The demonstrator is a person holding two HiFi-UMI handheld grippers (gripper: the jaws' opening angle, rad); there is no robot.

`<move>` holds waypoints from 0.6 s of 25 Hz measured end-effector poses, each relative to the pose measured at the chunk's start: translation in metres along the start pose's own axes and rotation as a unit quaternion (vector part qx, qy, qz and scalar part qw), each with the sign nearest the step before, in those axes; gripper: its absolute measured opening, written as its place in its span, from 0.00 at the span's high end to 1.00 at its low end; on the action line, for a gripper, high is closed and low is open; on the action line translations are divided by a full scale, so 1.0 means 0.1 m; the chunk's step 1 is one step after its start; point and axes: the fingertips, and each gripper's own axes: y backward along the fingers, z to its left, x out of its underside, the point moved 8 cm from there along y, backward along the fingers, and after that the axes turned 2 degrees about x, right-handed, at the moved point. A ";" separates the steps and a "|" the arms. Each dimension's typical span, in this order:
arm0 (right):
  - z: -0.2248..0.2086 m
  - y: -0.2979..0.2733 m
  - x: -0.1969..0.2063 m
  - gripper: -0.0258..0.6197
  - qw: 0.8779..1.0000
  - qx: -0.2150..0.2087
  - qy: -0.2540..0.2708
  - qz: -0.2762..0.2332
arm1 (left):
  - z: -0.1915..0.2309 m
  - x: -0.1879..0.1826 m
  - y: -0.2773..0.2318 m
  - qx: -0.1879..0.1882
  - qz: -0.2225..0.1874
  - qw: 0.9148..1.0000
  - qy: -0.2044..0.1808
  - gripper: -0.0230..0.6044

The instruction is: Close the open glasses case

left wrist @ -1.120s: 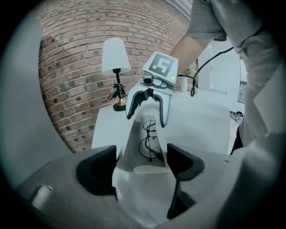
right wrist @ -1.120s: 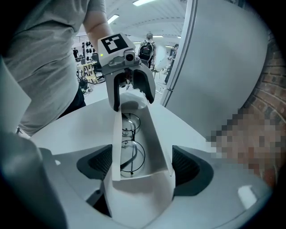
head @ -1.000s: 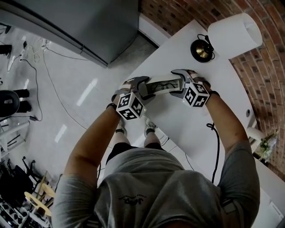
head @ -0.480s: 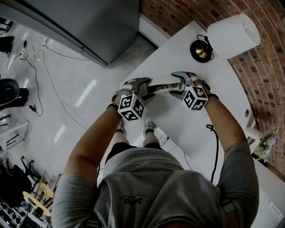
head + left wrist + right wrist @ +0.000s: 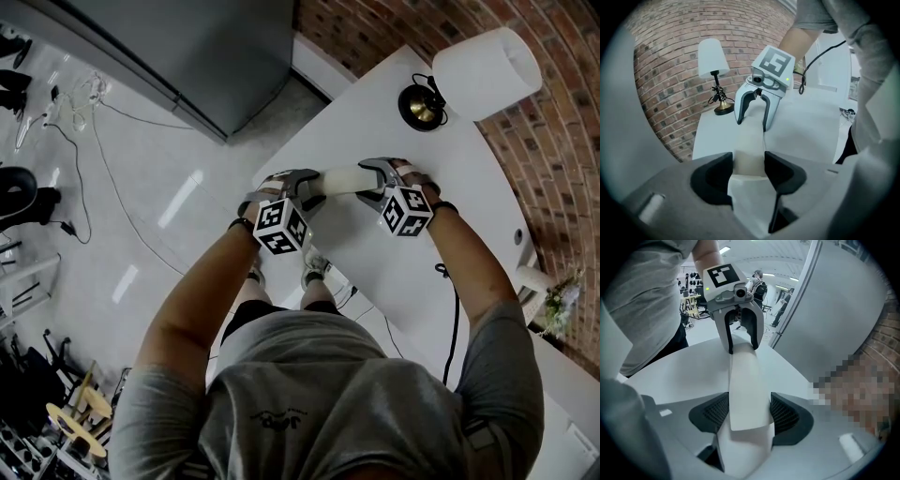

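The white glasses case (image 5: pixel 342 178) lies crosswise near the table's left edge, lid down over its base, nothing of the inside showing. My left gripper (image 5: pixel 307 187) clasps its left end and my right gripper (image 5: pixel 373 182) its right end. In the left gripper view the case (image 5: pixel 750 140) fills the gap between my left gripper's (image 5: pixel 749 165) dark pads, with the right gripper (image 5: pixel 752 124) straddling the far end. In the right gripper view the case (image 5: pixel 743 376) sits between my right gripper's (image 5: pixel 749 412) ribbed pads. Both pairs of jaws are closing on the case.
A table lamp with a white shade (image 5: pixel 486 71) and round brass base (image 5: pixel 422 107) stands at the far end of the white table (image 5: pixel 412 272). A black cable (image 5: pixel 454 319) trails by my right arm. A brick wall (image 5: pixel 553 159) runs behind; a grey cabinet (image 5: pixel 178 47) stands left.
The case stood open with dark glasses showing inside; its lid has swung down and now covers them. Both grippers' jaws have narrowed on the case ends, staying in place.
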 end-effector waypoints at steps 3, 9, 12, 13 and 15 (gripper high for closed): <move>-0.01 -0.01 0.00 0.54 1.000 0.002 0.003 0.006 | 0.02 -0.01 -0.01 0.006 0.004 1.000 0.001 0.63; 0.00 -0.02 -0.02 0.50 1.000 -0.007 -0.004 0.013 | 0.03 -0.03 -0.01 0.009 0.009 1.000 0.008 0.63; 0.01 0.01 -0.06 0.44 1.000 -0.014 -0.013 0.011 | 0.02 -0.05 0.01 0.030 0.004 0.999 0.018 0.58; 0.00 0.03 -0.07 0.40 1.000 -0.013 -0.017 0.008 | 0.01 -0.07 0.03 0.037 0.000 0.999 0.022 0.57; -0.02 0.07 -0.10 0.40 1.000 -0.010 -0.025 0.003 | 0.02 -0.10 0.06 0.044 -0.011 0.998 0.036 0.55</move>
